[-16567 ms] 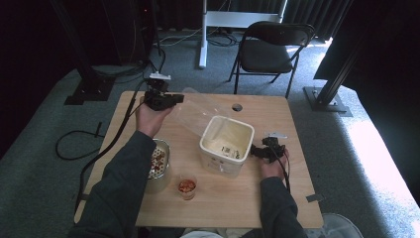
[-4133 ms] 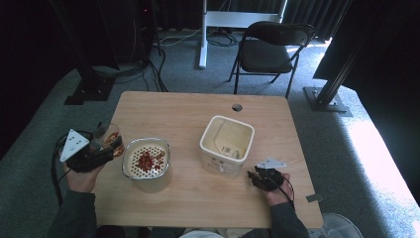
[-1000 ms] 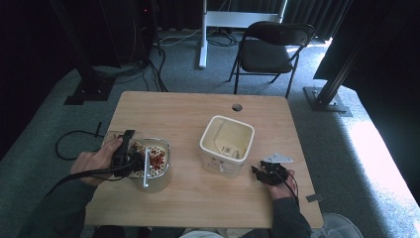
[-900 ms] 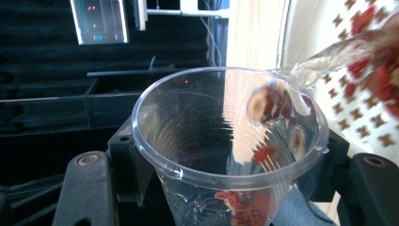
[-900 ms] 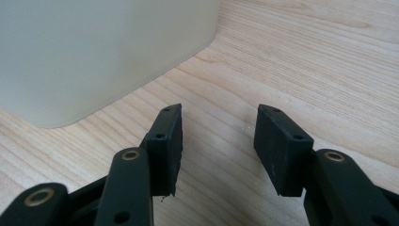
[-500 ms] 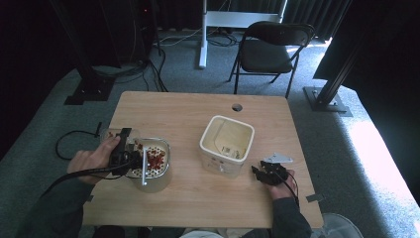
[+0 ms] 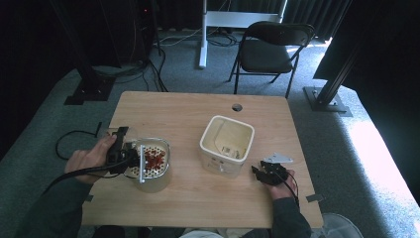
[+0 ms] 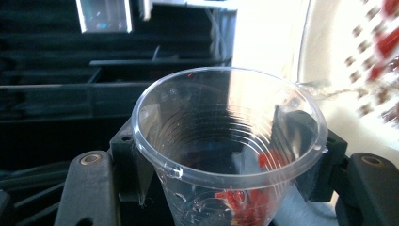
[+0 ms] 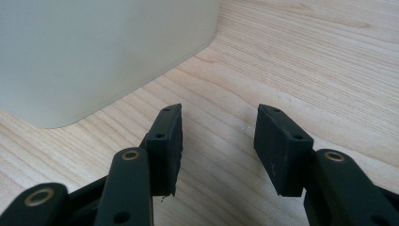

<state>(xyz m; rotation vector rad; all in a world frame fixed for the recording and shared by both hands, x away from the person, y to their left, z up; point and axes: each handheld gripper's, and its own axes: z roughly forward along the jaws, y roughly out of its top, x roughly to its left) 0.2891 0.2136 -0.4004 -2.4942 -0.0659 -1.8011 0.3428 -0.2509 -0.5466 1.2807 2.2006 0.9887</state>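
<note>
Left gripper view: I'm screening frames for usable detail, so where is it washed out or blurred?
Left gripper view: the clear plastic cup is sharp, while the upper right is overexposed and the perforated strainer with its red pieces is blurred. High view: evenly lit, strainer legible.

The cup (image 8: 226,155) between the black jaws of the left gripper (image 8: 221,188) is clear plastic with fine ridged rings and red bits at its bottom. The strainer (image 7: 151,161) is pale metal dotted with small holes and holds red pieces; the square bin (image 7: 227,145) is cream, the table (image 7: 198,208) light wood with a streaked grain. The right gripper (image 9: 216,141) is matt black with brass-coloured rivets
</note>
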